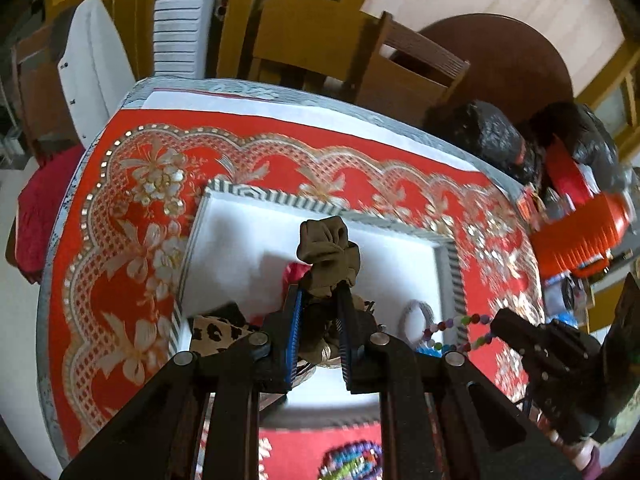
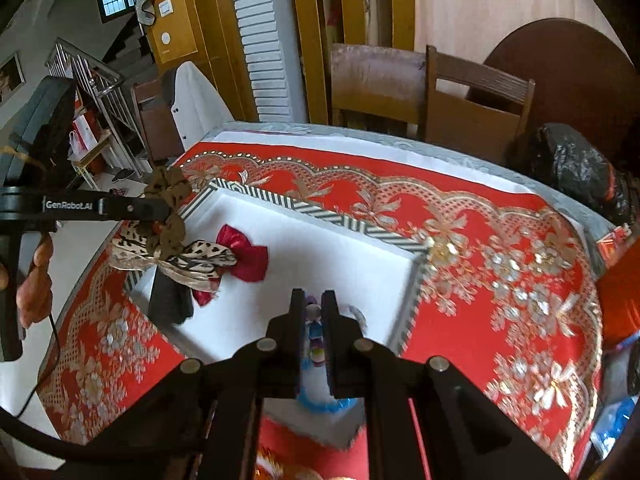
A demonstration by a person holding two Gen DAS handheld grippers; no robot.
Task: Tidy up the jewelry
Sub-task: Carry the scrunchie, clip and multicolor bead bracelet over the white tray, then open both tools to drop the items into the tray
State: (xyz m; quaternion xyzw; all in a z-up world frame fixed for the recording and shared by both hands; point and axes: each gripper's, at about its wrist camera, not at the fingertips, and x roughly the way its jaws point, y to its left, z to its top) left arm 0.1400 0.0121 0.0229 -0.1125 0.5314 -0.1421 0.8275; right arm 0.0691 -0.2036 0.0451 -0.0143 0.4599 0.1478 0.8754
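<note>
Two items gripped: my left hand-held gripper (image 1: 322, 294) pinches olive-brown scrunchie (image 1: 329, 255), lifted above white tray (image 1: 248, 240). My right hand-held gripper (image 2: 313, 300) clamped on multicolour bead bracelet (image 2: 316, 330) over tray's near edge. Leopard-print bow (image 2: 192, 261), red bow (image 2: 246, 254) lie in tray on table (image 2: 500, 320).

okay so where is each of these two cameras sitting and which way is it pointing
Left wrist: on the left tool, looking along its fingers at the olive scrunchie it grips over the white tray; the right tool shows at right.
Right wrist: on the right tool, gripping a bead string; the left tool shows at left.
Shared: tray, red tablecloth.
</note>
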